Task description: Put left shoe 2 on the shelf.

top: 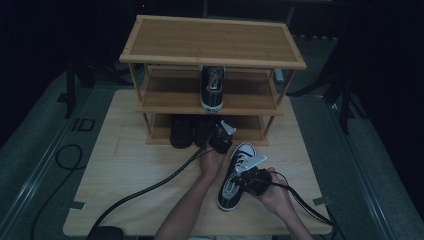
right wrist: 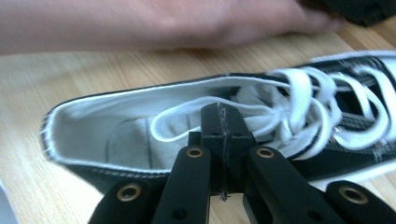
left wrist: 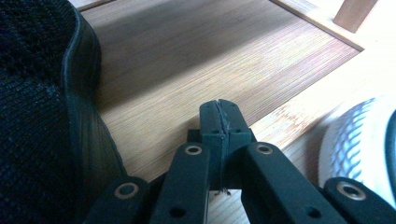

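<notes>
A black canvas sneaker with white laces and white rubber toe cap (top: pixel 236 175) lies on the pale wooden tabletop (top: pixel 125 175), just in front of a three-tier bamboo shoe rack (top: pixel 212 42), toe toward the rack. The right gripper (right wrist: pixel 219 112) sits at the shoe's collar with its jaws pressed together; from the right gripper view, I cannot tell whether they pinch the near wall or only hover above a loose lace loop. The left gripper (left wrist: pixel 219 109), jaws fully closed on nothing, points at the rack's bottom shelf beside a pair of dark shoes (top: pixel 182 131). A matching black sneaker (top: pixel 212 89) stands on the middle shelf.

To do this well, the right gripper likely wants a firm bite on the collar wall, not the lace, before lifting. The left hand (top: pixel 212 161) and its cable lie close beside the shoe and could obstruct its path to the rack.
</notes>
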Available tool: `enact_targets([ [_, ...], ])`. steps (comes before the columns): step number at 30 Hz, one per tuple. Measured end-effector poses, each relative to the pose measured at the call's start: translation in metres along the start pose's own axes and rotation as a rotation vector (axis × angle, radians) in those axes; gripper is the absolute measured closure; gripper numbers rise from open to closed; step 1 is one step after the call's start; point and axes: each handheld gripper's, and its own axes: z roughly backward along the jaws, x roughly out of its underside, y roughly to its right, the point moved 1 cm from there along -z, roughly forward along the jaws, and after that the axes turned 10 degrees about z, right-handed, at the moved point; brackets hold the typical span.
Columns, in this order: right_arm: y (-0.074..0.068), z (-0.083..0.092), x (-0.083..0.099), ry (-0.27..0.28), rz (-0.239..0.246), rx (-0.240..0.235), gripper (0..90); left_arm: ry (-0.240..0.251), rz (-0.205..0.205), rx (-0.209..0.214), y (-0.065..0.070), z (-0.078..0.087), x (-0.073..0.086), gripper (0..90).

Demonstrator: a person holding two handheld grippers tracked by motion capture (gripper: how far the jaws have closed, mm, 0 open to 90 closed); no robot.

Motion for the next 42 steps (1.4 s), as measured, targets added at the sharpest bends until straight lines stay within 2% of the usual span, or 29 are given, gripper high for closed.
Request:
enact_targets([
  [4,0.003,0.003,0.008,0.001,-0.033,0.005,90.0,-0.002,0.005,0.004,-0.001,0.000,0.000,90.0],
  [7,0.005,0.007,0.013,-0.004,-0.045,0.017,90.0,-0.003,0.006,0.006,-0.001,0.000,0.000,90.0],
  [12,0.006,0.009,0.016,0.007,-0.065,0.010,90.0,-0.003,0.012,0.011,-0.002,0.000,0.000,90.0],
  [23,0.008,0.017,0.022,0.000,-0.070,0.028,90.0,-0.005,0.021,0.017,-0.003,0.000,-0.001,90.0],
  [33,0.013,0.026,0.031,0.007,-0.101,0.035,90.0,-0.007,0.027,0.018,-0.004,0.000,-0.001,90.0],
  [39,0.016,0.031,0.036,-0.016,-0.094,0.071,90.0,-0.006,0.026,0.013,-0.003,0.000,-0.001,90.0],
  [42,0.019,0.034,0.041,-0.017,-0.115,0.084,90.0,-0.006,0.025,0.012,-0.003,0.000,-0.001,90.0],
])
